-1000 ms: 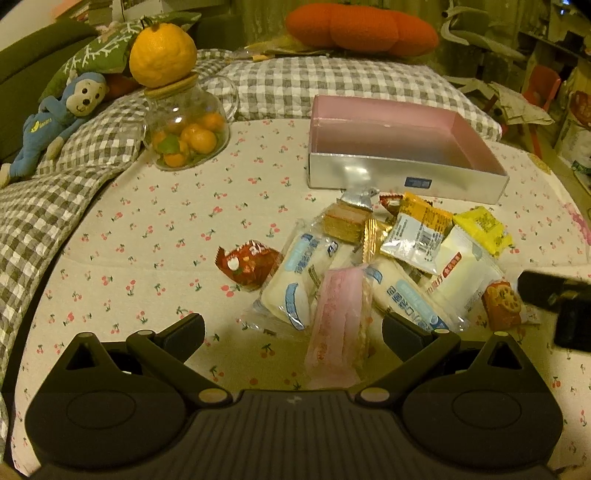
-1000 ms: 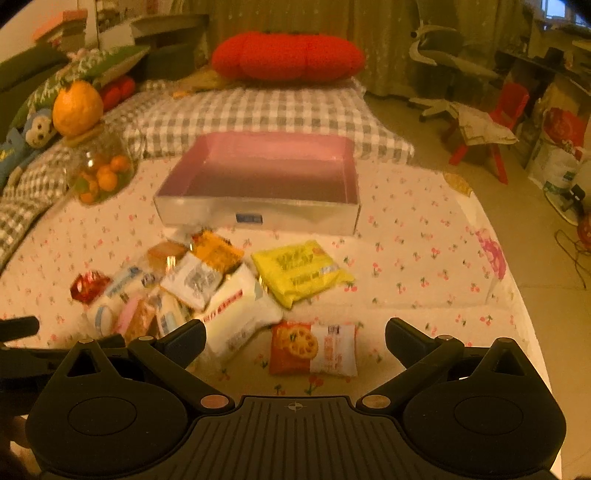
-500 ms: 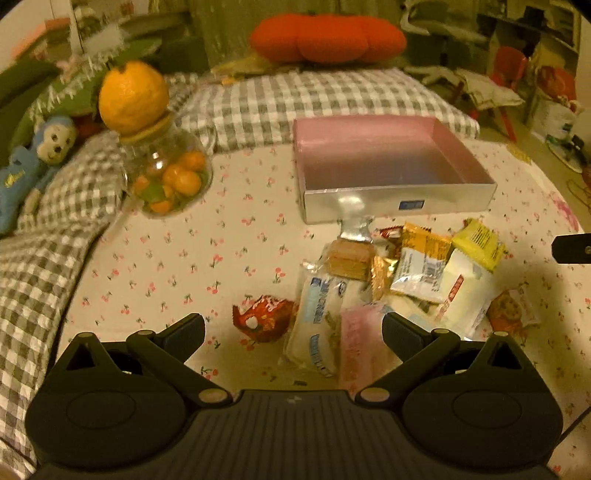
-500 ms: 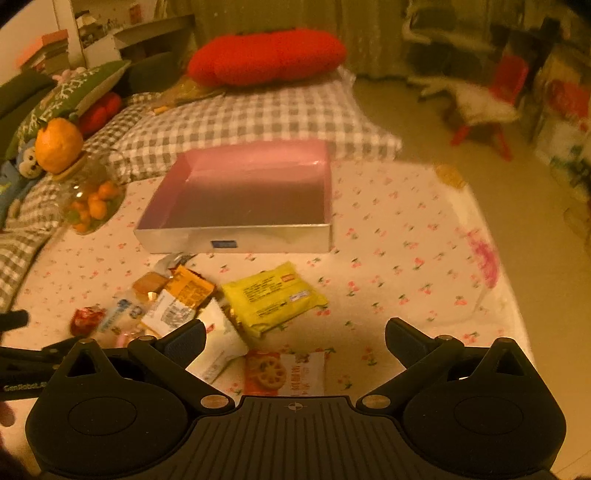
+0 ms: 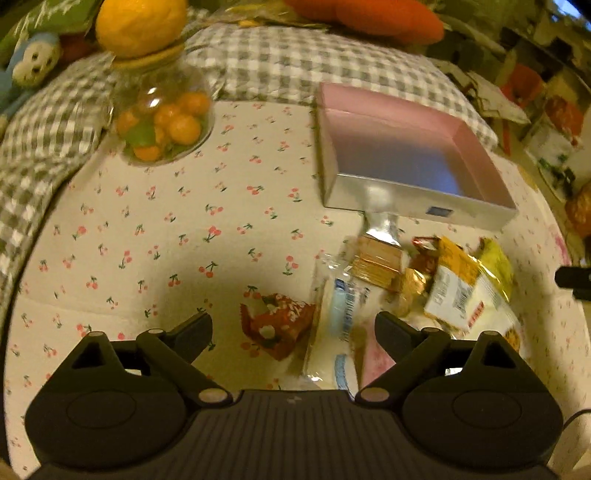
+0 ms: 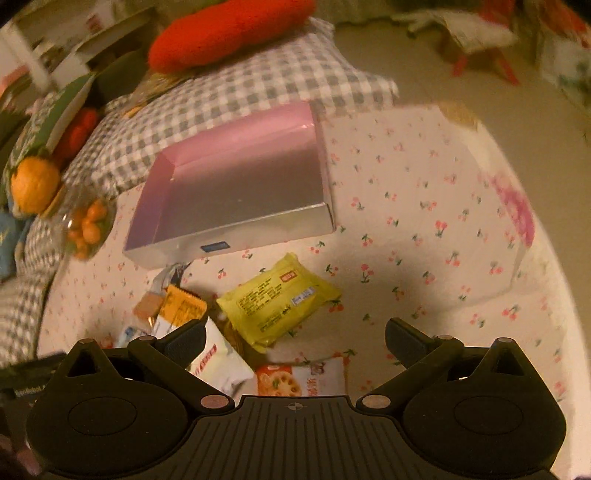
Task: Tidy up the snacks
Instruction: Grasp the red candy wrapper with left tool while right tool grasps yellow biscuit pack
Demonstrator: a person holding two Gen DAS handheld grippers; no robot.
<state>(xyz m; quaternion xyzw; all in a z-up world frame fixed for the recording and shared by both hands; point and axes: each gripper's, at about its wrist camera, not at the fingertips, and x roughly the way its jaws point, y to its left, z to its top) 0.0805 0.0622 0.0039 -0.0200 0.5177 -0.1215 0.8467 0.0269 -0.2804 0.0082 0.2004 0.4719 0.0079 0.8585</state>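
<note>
Both spread, empty claws, left gripper (image 5: 293, 326) and right gripper (image 6: 295, 334), have dropped nearer the wrapped snack pile (image 5: 410, 291); the shallow pink-lined silver box (image 6: 236, 184) holds nothing, so sorting is unstarted.

The words on the flat yellow plastic snack bag (image 6: 277, 302) were too small to read. The square cookie packet with an orange picture (image 6: 300, 380) was partly hidden behind the black body of the right tongs (image 6: 293, 338). The soft pink snack packet (image 5: 373, 360) was mostly hidden behind the left tongs (image 5: 293, 326), and the heap of packets near it looked smeary. The blue stuffed monkey toy (image 5: 26, 64) was cut off by the picture's edge. The big red cushion (image 6: 229, 31) was blurry.
</note>
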